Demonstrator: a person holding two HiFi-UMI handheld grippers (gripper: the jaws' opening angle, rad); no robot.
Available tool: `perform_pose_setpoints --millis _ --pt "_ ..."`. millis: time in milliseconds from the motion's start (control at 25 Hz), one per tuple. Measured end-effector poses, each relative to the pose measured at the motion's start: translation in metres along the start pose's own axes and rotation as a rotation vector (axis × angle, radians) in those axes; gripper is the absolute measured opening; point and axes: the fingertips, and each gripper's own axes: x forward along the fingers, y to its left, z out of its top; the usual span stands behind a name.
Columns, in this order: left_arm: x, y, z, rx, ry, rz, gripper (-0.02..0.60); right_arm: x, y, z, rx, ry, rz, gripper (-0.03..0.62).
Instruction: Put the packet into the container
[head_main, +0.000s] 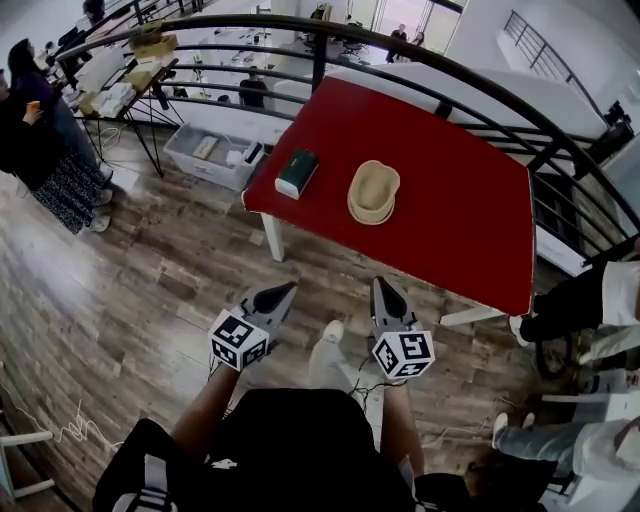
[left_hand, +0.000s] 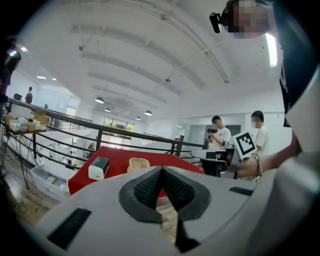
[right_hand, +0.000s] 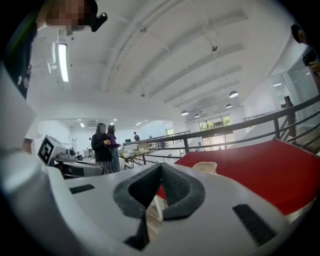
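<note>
With your left gripper (head_main: 283, 291) and right gripper (head_main: 382, 286) both closed and empty, that small green-and-white packet (head_main: 297, 172) looks light and slightly squashy, so pinch across its long sides.

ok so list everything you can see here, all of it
table: one, red, centre, against the railing
packet: one, green and white, on the table's left part
container: one, beige, mid-table, right of the packet, apart from it
railing: one, black, curving behind the table
crate: one, pale grey, on the floor left of the table
floor: brown wood planks
bystanders: several, left edge and lower right
left claw: grey, shut, empty, short of the table
right claw: grey, shut, empty, beside it
</note>
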Motion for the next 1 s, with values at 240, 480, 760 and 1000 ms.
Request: perform_pose_setpoints --millis 240,480,760,1000 --pt "0.094 0.05 0.038 -0.017 -0.019 0.067 0.009 0.067 -0.078 0.029 0.001 0.005 0.025 0.023" --pt "0.17 0.086 0.059 -0.014 -0.008 0.119 0.009 0.125 -0.136 0.043 0.009 0.02 0.057 0.021" --pt "0.218 0.115 0.058 -0.032 0.02 0.197 0.009 0.164 -0.185 0.044 0.019 0.034 0.087 0.021" --pt "0.244 0.136 0.051 -0.055 0.06 0.236 0.009 0.182 -0.206 0.036 0.051 0.043 0.092 0.021"
